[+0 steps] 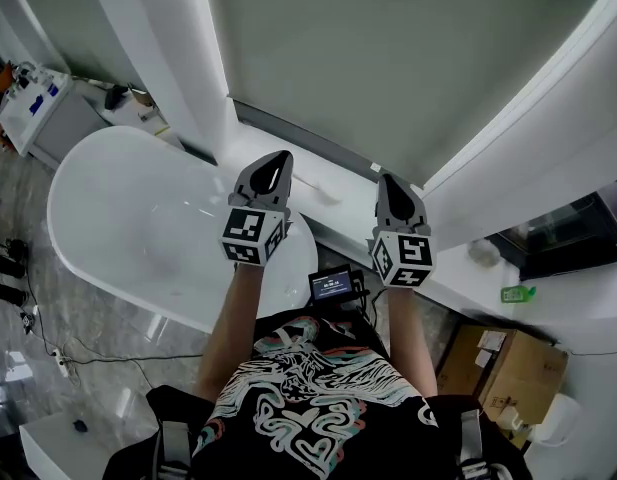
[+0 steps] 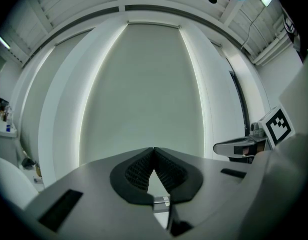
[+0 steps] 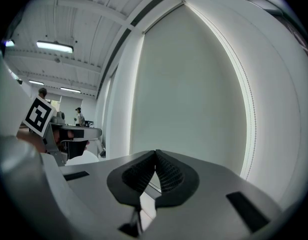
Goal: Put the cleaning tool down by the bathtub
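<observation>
The white oval bathtub (image 1: 128, 218) stands at the left under a curved window ledge (image 1: 333, 218). My left gripper (image 1: 277, 158) is held level over the tub's right end, and its jaws meet at the tips with nothing between them (image 2: 154, 149). A little to its right, over the ledge, my right gripper (image 1: 393, 179) is also shut and empty (image 3: 156, 152). Each gripper shows in the other's view: the right one (image 2: 242, 146), the left one (image 3: 74, 132). A pale slim thing (image 1: 316, 190) lies on the ledge between them; I cannot tell what it is.
A large grey blind (image 1: 388, 58) fills the window ahead. A small lit screen (image 1: 333, 285) hangs at the person's chest. A cardboard box (image 1: 498, 358) stands at the lower right, a white table (image 1: 33, 108) with small items at the far left, and cables (image 1: 58, 353) trail on the floor.
</observation>
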Motion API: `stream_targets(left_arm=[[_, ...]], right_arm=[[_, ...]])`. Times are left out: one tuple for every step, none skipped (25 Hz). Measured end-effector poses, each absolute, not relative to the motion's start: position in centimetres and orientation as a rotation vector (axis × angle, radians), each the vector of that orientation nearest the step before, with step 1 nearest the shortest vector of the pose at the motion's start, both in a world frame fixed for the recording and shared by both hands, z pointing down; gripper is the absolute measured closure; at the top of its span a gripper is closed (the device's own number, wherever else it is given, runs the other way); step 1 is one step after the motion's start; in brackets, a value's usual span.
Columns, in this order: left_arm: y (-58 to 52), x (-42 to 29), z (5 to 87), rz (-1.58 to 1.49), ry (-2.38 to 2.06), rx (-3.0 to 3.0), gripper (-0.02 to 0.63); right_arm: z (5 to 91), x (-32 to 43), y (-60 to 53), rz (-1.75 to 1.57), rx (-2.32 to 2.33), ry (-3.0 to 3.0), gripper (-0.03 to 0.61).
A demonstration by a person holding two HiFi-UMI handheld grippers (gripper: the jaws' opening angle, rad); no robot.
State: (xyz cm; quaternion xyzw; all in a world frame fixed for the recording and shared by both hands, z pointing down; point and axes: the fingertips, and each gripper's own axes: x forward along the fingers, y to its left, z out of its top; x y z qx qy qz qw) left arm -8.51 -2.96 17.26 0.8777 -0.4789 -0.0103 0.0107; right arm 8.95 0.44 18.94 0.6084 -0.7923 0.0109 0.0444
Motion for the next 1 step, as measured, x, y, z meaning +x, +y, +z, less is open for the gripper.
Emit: stream_targets(left_arm=[[-3.13,-8.52,17.18,-0.037,-1.492,2.742,0.597]], right_arm=[[18.85,8.95,0.34,0.03,1.862,-2.42,0.551]])
